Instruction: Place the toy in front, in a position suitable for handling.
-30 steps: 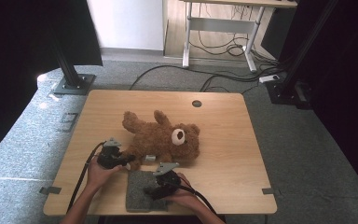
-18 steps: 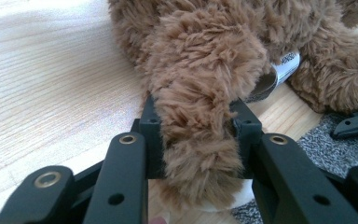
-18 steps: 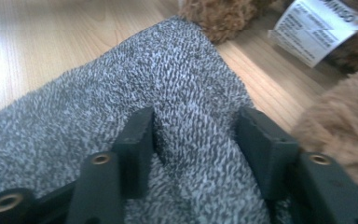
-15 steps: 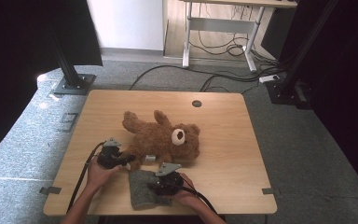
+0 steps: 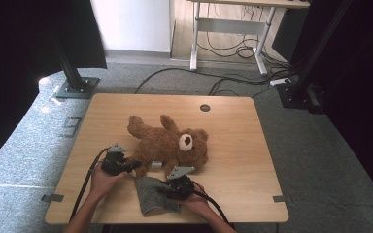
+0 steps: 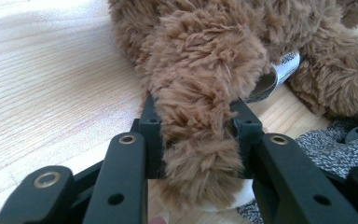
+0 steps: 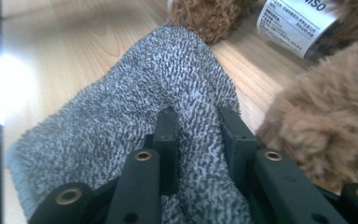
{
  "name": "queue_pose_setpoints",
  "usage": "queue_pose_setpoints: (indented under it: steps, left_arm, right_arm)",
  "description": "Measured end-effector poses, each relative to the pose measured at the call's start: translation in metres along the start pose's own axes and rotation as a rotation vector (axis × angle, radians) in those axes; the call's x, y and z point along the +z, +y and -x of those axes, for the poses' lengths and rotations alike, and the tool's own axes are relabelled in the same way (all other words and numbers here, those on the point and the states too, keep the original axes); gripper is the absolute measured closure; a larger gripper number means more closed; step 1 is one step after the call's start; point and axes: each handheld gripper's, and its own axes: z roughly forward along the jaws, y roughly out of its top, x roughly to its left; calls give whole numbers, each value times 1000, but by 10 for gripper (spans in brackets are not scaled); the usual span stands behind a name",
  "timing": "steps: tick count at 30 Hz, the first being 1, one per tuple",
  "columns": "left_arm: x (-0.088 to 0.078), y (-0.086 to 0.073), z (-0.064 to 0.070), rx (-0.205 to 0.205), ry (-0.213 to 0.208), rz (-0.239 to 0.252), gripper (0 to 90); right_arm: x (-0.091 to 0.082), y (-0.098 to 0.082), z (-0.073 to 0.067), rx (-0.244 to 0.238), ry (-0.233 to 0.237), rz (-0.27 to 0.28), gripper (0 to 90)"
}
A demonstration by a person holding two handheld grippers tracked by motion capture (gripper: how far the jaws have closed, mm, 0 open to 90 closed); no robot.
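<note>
Grey sock (image 7: 168,84) we pinched as our right gripper (image 7: 193,126) closed; our left gripper (image 6: 193,135) clamped the bear's leg (image 6: 200,93).

Teddy bear and grey sock, low in my frame

I see the brown plush teddy bear (image 5: 167,145) lying on its side at centre frame, head toward the right, one fuzzy leg (image 6: 198,121) pinched at lower left, white label showing. The speckled grey sock (image 5: 153,195) lies rumpled just below it, bunched into a raised fold.
</note>
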Motion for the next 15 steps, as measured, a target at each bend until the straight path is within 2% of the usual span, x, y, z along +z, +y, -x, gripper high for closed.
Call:
queue_pose_setpoints:
  steps: [7, 12, 15]
  left_arm:
    - [0, 0, 0, 0, -1, 3, 646]
    - [0, 0, -1, -6, -9, 3, 646]
    - [0, 0, -2, -12, -15, 6, 646]
  right_arm:
    - [-5, 3, 1, 13, 29, 35, 760]
    - [-15, 10, 2, 24, 35, 105, 770]
    - [-24, 17, 5, 21, 20, 153, 772]
